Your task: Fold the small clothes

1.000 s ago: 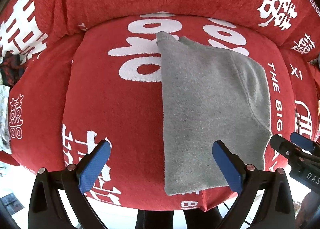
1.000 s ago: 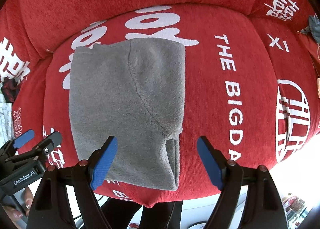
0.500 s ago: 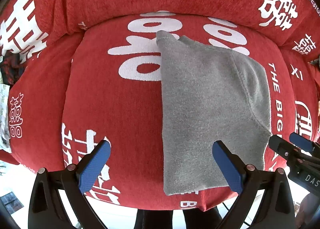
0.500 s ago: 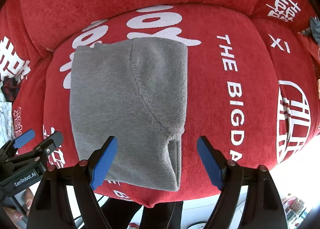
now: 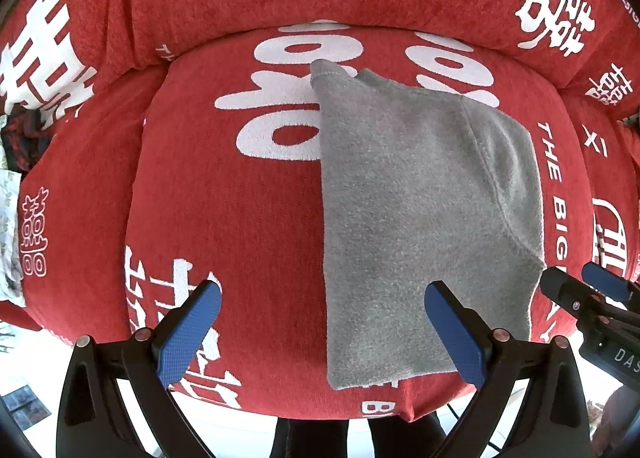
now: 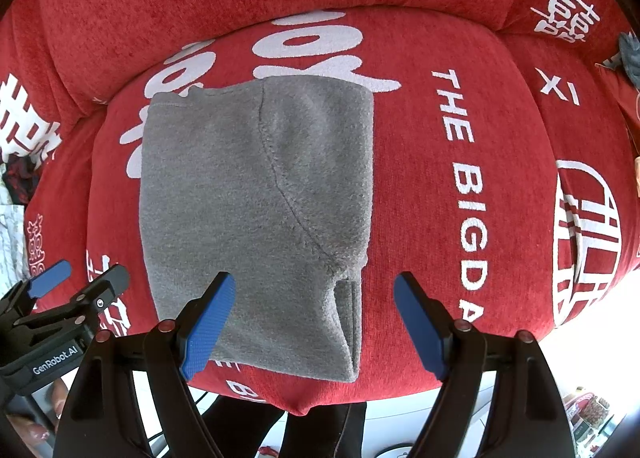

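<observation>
A red cushion (image 6: 420,186), printed with "THE BIG" and "XI" in white, is being used as the folding surface. The grey garment (image 6: 256,210) is lying folded on it, so 1 more fold or setting aside is judged next. The left gripper (image 5: 320,332) and right gripper (image 6: 314,324) are being held above it, jaws apart, empty; "GenRobot.AI" is being shown on the left one

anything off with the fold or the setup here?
Nothing major. The grey garment lies folded flat on the red cushion, both grippers open above it. Only its far left corner sticks up slightly.
</observation>
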Available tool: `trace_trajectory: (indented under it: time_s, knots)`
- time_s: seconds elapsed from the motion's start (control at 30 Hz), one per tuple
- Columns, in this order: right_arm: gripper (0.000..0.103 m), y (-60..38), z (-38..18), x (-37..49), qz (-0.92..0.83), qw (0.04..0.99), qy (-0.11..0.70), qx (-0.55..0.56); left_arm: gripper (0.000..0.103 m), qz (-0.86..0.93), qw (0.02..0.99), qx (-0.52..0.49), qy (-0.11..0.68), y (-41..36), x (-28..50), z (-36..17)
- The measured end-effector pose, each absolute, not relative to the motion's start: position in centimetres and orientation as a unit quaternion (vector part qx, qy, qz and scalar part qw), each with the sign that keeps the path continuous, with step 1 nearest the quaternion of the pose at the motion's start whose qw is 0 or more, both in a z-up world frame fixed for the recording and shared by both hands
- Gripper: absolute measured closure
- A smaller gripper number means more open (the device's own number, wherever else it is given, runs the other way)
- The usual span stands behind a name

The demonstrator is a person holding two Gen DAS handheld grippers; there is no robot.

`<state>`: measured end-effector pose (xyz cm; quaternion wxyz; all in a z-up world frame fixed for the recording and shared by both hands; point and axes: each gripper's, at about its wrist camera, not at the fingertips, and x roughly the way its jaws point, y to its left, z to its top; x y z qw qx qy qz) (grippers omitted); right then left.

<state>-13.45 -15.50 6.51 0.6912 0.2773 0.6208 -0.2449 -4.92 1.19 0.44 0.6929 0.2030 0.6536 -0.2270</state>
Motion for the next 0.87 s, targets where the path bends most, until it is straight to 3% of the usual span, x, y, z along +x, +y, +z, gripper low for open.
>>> trace_trajectory:
  time_s: [0.87]
  knots:
    - [0.019, -14.9, 6.27, -13.23, -0.247, 0.689, 0.621, 0.28, 0.001, -0.236, 0.701, 0.214, 0.638, 0.84, -4.91, 0.61]
